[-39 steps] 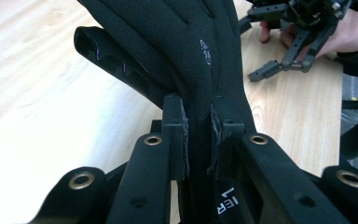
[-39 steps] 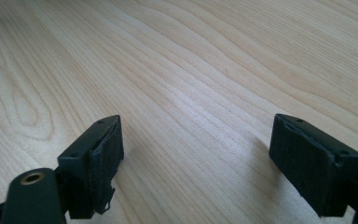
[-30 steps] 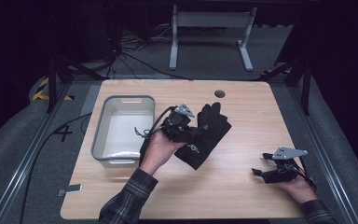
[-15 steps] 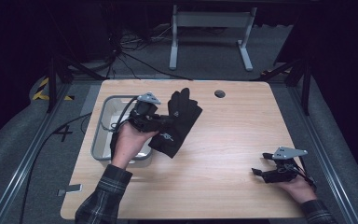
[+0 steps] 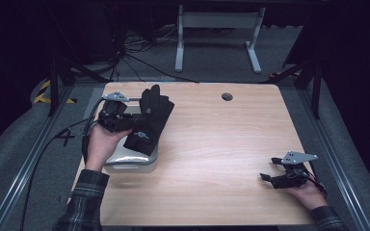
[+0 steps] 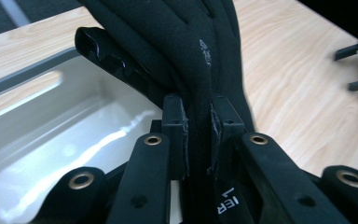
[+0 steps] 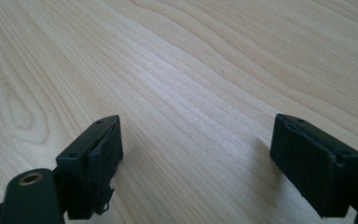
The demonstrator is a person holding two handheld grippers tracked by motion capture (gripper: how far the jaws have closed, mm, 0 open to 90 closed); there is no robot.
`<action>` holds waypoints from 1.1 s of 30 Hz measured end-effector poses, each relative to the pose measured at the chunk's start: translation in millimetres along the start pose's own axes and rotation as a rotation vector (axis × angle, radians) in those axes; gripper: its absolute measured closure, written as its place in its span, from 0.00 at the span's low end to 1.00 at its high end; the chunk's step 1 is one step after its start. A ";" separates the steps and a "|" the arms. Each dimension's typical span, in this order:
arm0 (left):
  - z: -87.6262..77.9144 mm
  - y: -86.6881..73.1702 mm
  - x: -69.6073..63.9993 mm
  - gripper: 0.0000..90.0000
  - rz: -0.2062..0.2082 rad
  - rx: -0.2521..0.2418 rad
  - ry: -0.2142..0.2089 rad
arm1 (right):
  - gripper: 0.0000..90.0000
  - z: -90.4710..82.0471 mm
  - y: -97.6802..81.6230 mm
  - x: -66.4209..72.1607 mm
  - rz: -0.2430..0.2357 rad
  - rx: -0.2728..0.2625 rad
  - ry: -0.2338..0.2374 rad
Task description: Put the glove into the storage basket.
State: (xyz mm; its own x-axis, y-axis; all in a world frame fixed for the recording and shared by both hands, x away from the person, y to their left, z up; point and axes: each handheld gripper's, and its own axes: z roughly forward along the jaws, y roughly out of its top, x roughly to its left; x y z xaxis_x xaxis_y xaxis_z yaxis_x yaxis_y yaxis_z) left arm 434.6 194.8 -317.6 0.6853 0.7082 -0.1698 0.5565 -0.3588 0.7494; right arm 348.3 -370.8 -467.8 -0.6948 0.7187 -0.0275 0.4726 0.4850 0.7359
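My left gripper (image 5: pixel 125 120) is clamped on a black glove (image 5: pixel 149 120), its jaws pinching the fabric between them. The glove hangs off the front of that gripper over the white tray (image 6: pixel 51 140), which lies directly beneath and slightly to the gripper's left in the left gripper view. My right gripper (image 5: pixel 272 175) rests low on the wooden table (image 5: pixel 221 144), well apart from the glove, jaws spread wide with bare wood between the pads (image 7: pixel 98 154).
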 end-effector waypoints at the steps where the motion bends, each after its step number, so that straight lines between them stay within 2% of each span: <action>1: -0.9 -2.7 4.6 0.88 -0.003 0.006 0.007 | 0.19 0.0 0.0 0.0 0.000 0.000 0.000; 5: -0.7 -10.4 14.0 0.88 -0.029 0.007 0.016 | 0.19 0.0 0.0 0.0 0.000 0.000 0.000; 6: 0.0 -16.3 21.1 0.88 -0.048 0.014 0.027 | 0.19 0.0 0.0 0.0 0.000 0.000 0.000; 9: 3.8 -25.3 32.0 0.88 -0.076 0.028 0.031 | 0.19 0.0 0.0 0.0 0.000 0.000 0.000; 11: 5.3 -27.3 34.1 0.88 -0.084 0.035 0.027 | 0.19 0.0 0.0 0.0 0.000 0.000 0.000; 12: 10.4 -32.1 38.6 0.88 -0.095 0.051 0.023 | 0.19 0.1 0.0 0.0 0.000 0.000 0.000; 19: 26.2 -45.7 48.3 0.88 -0.118 0.101 0.015 | 0.19 0.1 0.0 0.0 0.000 0.000 -0.001; 23: 29.2 -51.9 54.0 0.85 -0.124 0.106 0.031 | 0.19 0.1 0.0 0.0 0.000 0.000 -0.001; 24: 29.5 -53.3 55.0 0.81 -0.124 0.105 0.052 | 0.19 0.1 0.0 0.0 0.000 0.000 -0.001; 25: 29.1 -55.4 57.8 0.69 -0.127 0.098 0.073 | 0.19 0.1 0.0 0.0 0.000 0.000 -0.001; 28: 28.1 -56.4 59.2 0.52 -0.122 0.090 0.104 | 0.19 0.1 0.0 0.0 0.000 0.000 -0.001; 31: 28.0 -55.8 55.1 0.43 -0.108 0.084 0.125 | 0.19 0.1 0.0 0.0 0.000 0.000 -0.001; 33: 27.6 -54.4 51.3 0.40 -0.099 0.073 0.126 | 0.19 0.1 0.0 0.0 0.000 0.000 -0.001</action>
State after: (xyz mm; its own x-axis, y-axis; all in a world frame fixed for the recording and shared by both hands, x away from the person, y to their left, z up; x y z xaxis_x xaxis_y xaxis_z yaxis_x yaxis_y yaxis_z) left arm 452.4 233.9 -384.7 0.5636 0.8111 -0.1561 0.6545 -0.3233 0.6834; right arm 348.3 -370.8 -467.8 -0.6944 0.7190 -0.0283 0.4724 0.4851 0.7359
